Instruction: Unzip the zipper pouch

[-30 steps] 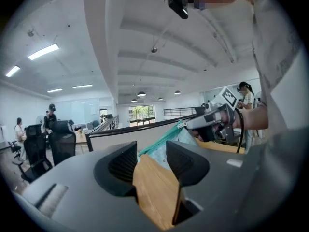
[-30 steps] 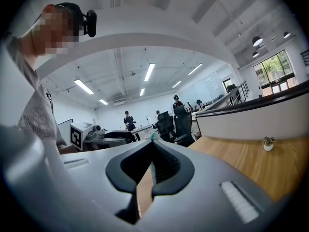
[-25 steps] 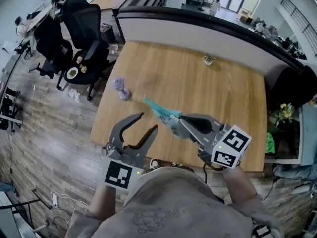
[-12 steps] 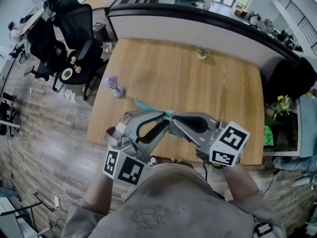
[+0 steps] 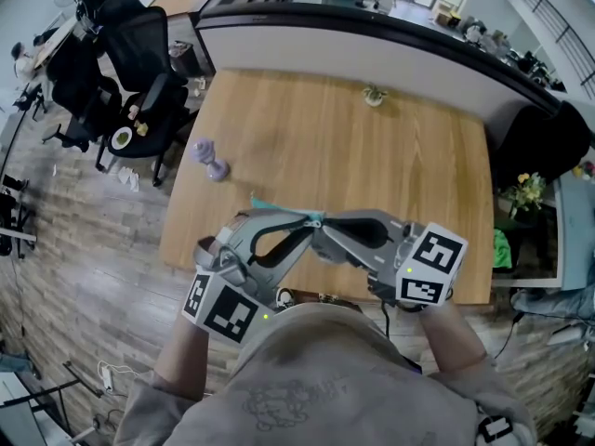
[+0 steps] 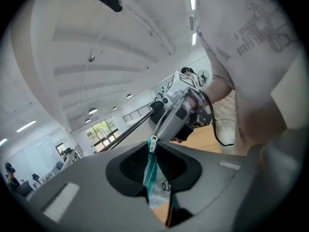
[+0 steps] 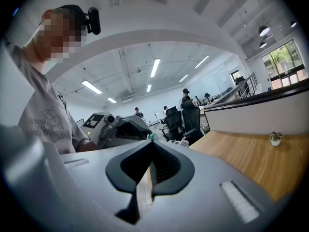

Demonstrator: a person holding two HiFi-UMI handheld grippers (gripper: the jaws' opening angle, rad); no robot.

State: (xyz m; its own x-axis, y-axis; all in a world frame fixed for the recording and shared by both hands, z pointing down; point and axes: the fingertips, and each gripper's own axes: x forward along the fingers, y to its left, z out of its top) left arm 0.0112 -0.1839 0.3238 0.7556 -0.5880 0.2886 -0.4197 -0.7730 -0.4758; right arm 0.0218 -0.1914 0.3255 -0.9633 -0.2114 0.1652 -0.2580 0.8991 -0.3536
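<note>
Both grippers hold the teal zipper pouch (image 5: 279, 209) in the air above the near edge of the wooden table (image 5: 400, 165). My left gripper (image 5: 310, 223) has just been closing its jaws, and the pouch sits between them. In the left gripper view the pouch (image 6: 155, 178) hangs pinched between the pads, its zipper teeth running up to a white pull (image 6: 152, 141) at the tips of my left gripper (image 6: 154, 149). My right gripper (image 5: 325, 225) meets it from the right and is shut on the pouch's end. Only a teal scrap of the pouch (image 7: 151, 136) shows past my right gripper (image 7: 150, 141).
A small purple dumbbell-shaped object (image 5: 209, 161) lies near the table's left edge, and a little potted plant (image 5: 373, 96) stands at the far edge. A curved partition wall (image 5: 372, 54) runs behind the table. Black office chairs (image 5: 139, 54) stand on the wooden floor at the left.
My left gripper swung in from the lower left with wide jaws and closed on the pouch beside the right gripper. The right gripper stayed still, holding the pouch.
</note>
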